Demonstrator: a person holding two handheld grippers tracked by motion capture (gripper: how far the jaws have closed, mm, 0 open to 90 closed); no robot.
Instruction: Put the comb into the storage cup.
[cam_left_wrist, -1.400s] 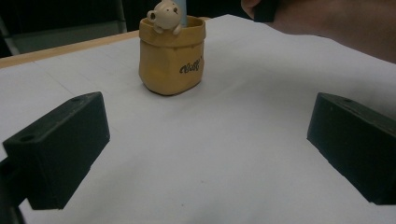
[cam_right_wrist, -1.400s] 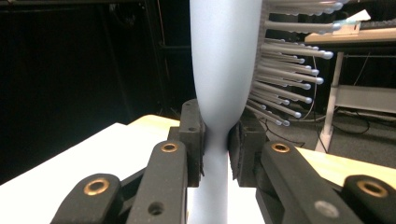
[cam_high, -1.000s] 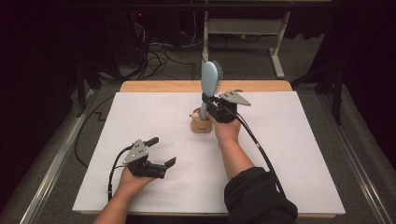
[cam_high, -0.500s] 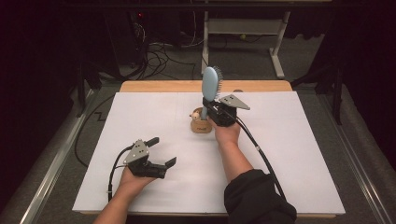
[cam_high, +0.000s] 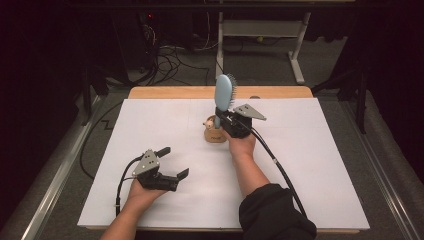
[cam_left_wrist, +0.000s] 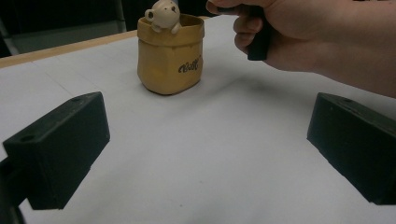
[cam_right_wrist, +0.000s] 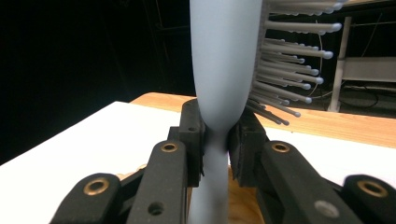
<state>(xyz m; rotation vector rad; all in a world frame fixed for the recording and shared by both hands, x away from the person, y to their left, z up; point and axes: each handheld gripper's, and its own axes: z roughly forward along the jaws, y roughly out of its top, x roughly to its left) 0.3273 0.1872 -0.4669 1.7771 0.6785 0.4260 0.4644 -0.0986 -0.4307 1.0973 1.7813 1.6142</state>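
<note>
Jaws of the right gripper (cam_high: 223, 119) are clamped tight on the narrow neck of a pale blue hairbrush (cam_high: 223, 92), just where the handle widens into the head; the right gripper view shows both pads (cam_right_wrist: 194, 135) pressed against that neck with the bristles fanning off to one side. The brush stands upright, head up, its handle pointing down toward a small tan cup (cam_high: 214, 134) with a little bear figure on its rim. In the high view the handle's lower end sits at or just above the cup's mouth; whether it is already inside I cannot tell.

The step in hand looks like standing the brush in the cup. To do it well, the handle should stay vertical and centred over the opening, away from the bear figure (cam_left_wrist: 164, 14), and go straight down without scraping the rim, since the cup is light enough to tip or slide on the white sheet (cam_high: 320, 165). The grip should hold until the handle's end rests on the bottom, and only then ease off, as the heavy head may lean the brush over and pull the cup with it.

The left gripper (cam_high: 172, 162) rests low on the sheet, well apart from the cup, its jaws wide and holding nothing. It faces the cup and could steady it if needed.
</note>
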